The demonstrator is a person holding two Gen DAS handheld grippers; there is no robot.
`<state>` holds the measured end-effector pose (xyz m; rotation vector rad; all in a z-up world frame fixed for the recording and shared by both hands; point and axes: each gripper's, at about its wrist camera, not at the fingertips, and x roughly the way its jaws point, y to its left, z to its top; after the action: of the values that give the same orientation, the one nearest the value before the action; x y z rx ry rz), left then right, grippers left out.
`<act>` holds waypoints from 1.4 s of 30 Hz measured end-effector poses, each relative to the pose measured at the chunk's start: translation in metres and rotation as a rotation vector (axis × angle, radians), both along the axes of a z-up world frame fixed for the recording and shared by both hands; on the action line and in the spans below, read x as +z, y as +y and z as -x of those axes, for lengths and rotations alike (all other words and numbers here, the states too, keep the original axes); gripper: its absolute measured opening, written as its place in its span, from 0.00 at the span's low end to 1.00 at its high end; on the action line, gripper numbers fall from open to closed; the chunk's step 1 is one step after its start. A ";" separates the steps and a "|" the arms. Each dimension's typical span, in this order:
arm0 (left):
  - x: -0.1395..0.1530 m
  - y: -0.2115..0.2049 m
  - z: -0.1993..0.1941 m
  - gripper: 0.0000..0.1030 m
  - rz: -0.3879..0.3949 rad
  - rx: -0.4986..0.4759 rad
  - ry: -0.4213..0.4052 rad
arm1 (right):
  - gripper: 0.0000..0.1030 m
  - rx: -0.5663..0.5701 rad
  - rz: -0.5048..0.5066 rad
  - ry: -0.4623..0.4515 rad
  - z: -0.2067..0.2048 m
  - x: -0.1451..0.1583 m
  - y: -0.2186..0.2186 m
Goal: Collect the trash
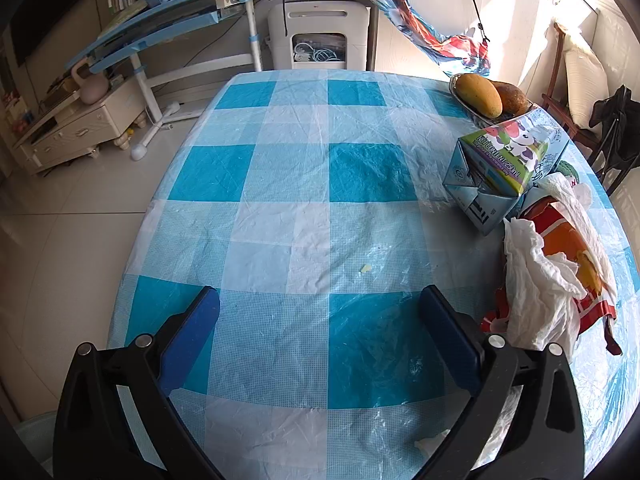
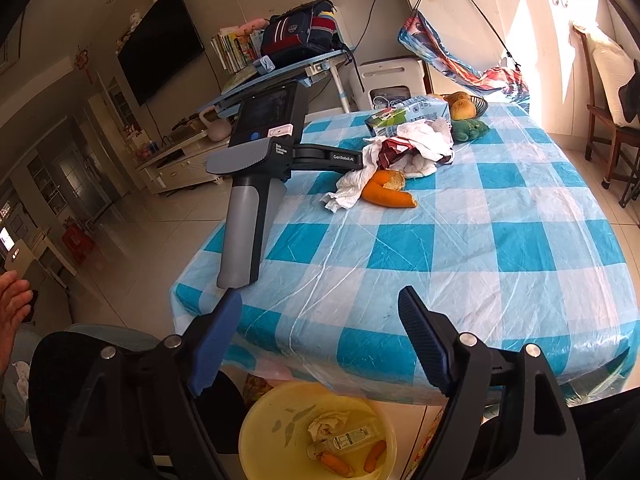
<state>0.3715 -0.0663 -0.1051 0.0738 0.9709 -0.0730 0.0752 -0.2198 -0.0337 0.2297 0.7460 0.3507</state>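
My left gripper (image 1: 320, 294) has its blue pads (image 1: 191, 336) spread as wide as they go, nothing between them, only the blue-and-white checked table (image 1: 280, 184) beneath. My right gripper (image 2: 320, 296) also stands with its fingers apart and empty, held off the near edge of the table, above a yellow bucket (image 2: 256, 432) on the floor just below that edge.

In the bucket I see a crumpled tissue (image 2: 326, 424), a small clear bottle (image 2: 352, 438) and two bits of orange peel (image 2: 374, 456).

From the right wrist view, the left gripper's grey handle and body (image 2: 248, 216) sit over the table's left side, arms reaching toward the trash heap. That heap lies on the far half of the table: a curl of orange peel (image 2: 386, 194) touching a white tissue (image 2: 348, 190), and behind them a red wrapper (image 2: 394, 150) tangled in more white paper (image 2: 428, 136). A milk carton (image 1: 500, 172) lies on its side beyond the heap, with a fruit basket (image 2: 478, 104) at the table's far edge and a green soft toy (image 2: 470, 130) beside it.

A small yellow crumb (image 1: 365, 268) lies on the table just ahead of the left pads. A bare hand (image 2: 14, 308) shows at the left edge, well off the table
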 end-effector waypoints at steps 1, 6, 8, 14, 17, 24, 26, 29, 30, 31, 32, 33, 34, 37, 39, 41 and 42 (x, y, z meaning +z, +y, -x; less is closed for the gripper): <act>0.000 0.000 0.000 0.93 0.000 0.000 0.000 | 0.75 0.004 0.015 -0.010 0.002 0.001 0.004; 0.000 0.000 0.000 0.93 0.000 0.000 0.000 | 0.76 0.039 0.100 -0.041 0.006 0.001 0.023; 0.000 0.000 0.000 0.93 0.000 0.000 0.000 | 0.76 0.051 0.124 -0.041 0.007 -0.001 0.030; 0.000 0.000 0.000 0.93 0.000 0.000 0.000 | 0.76 0.105 0.217 -0.052 0.011 -0.008 0.050; 0.000 0.000 0.000 0.93 0.000 0.000 0.000 | 0.76 0.124 0.258 -0.060 0.015 -0.013 0.055; 0.000 0.000 0.000 0.93 0.000 0.001 0.000 | 0.76 0.154 0.274 -0.059 0.016 -0.016 0.060; 0.000 0.000 0.000 0.93 0.000 0.001 0.000 | 0.76 0.152 0.270 -0.063 0.016 -0.015 0.059; 0.000 0.000 0.000 0.93 0.000 0.001 0.000 | 0.77 0.143 0.257 -0.069 0.017 -0.013 0.055; 0.000 0.000 0.000 0.93 0.000 0.000 0.000 | 0.77 0.139 0.254 -0.068 0.017 -0.013 0.054; 0.000 0.000 0.000 0.93 0.000 0.000 0.000 | 0.77 0.136 0.249 -0.066 0.016 -0.013 0.053; 0.000 0.000 0.000 0.93 0.000 0.000 0.000 | 0.77 0.134 0.244 -0.064 0.015 -0.013 0.052; 0.000 0.000 0.000 0.93 0.000 0.001 0.000 | 0.77 0.135 0.241 -0.063 0.015 -0.013 0.052; 0.000 0.000 0.000 0.93 0.000 0.000 0.000 | 0.77 0.136 0.240 -0.066 0.016 -0.012 0.052; 0.000 0.000 0.000 0.93 0.000 0.000 0.000 | 0.77 0.137 0.232 -0.083 0.019 -0.008 0.050; 0.000 0.000 0.000 0.93 0.000 0.000 0.000 | 0.78 0.131 0.225 -0.089 0.020 -0.006 0.047; 0.000 0.000 0.000 0.93 0.000 0.000 0.000 | 0.78 0.121 0.216 -0.089 0.020 -0.005 0.043; 0.000 0.000 0.000 0.93 0.000 0.000 0.000 | 0.78 0.115 0.213 -0.089 0.020 -0.004 0.041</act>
<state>0.3716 -0.0665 -0.1050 0.0736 0.9709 -0.0726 0.0549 -0.1785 -0.0381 -0.0296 0.7045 0.3855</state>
